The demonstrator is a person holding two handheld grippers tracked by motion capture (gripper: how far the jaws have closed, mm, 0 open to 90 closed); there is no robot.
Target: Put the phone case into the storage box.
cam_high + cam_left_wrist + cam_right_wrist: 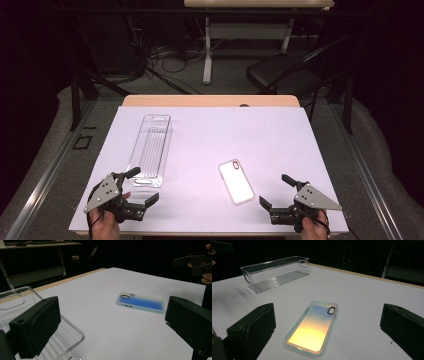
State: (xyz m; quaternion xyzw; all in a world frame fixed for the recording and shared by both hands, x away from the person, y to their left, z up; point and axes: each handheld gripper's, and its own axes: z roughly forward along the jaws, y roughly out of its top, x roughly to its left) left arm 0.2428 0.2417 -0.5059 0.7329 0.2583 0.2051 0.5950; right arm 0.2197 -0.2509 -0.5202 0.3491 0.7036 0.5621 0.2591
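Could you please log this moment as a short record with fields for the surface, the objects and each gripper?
surface: white sheet over a wooden table
clear bin: empty, long, on the left half
phone case: lying flat, right of the bin, apart from it
left gripper: jaws open, holding nothing, beside the bin's near end
right gripper: jaws open, holding nothing, near the case's near end
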